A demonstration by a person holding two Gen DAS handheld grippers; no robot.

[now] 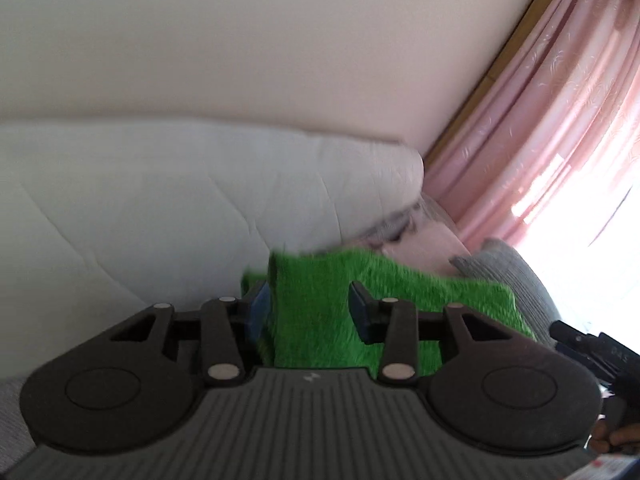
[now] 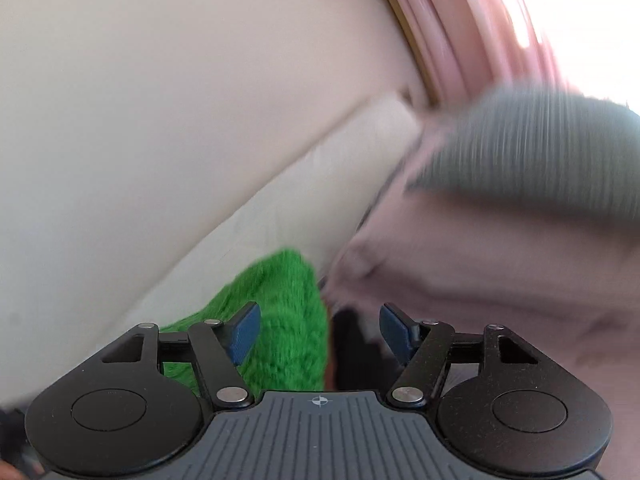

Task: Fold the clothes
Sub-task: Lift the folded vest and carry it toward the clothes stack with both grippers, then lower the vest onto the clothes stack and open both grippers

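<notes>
A fuzzy bright green garment (image 1: 320,304) stands bunched between the fingers of my left gripper (image 1: 308,312), whose jaws are partly closed and pinch a thick fold of it. The cloth spills past both fingers and is raised off the surface. In the right wrist view the same green garment (image 2: 280,320) lies by the left blue pad (image 2: 244,336), filling the left half of the gap. My right gripper (image 2: 320,334) is wide open and grips nothing. Something dark (image 2: 348,344) sits low between its fingers, too blurred to identify. Part of the right gripper's black body (image 1: 580,348) shows at the left view's lower right.
A white quilted duvet (image 1: 160,208) lies behind the garment, against a plain wall (image 1: 240,40). Pink bedding (image 2: 500,260) and a grey ribbed pillow (image 2: 540,140) are to the right. Pink curtains (image 1: 560,120) hang over a bright window. A hand (image 1: 612,436) is at the lower right.
</notes>
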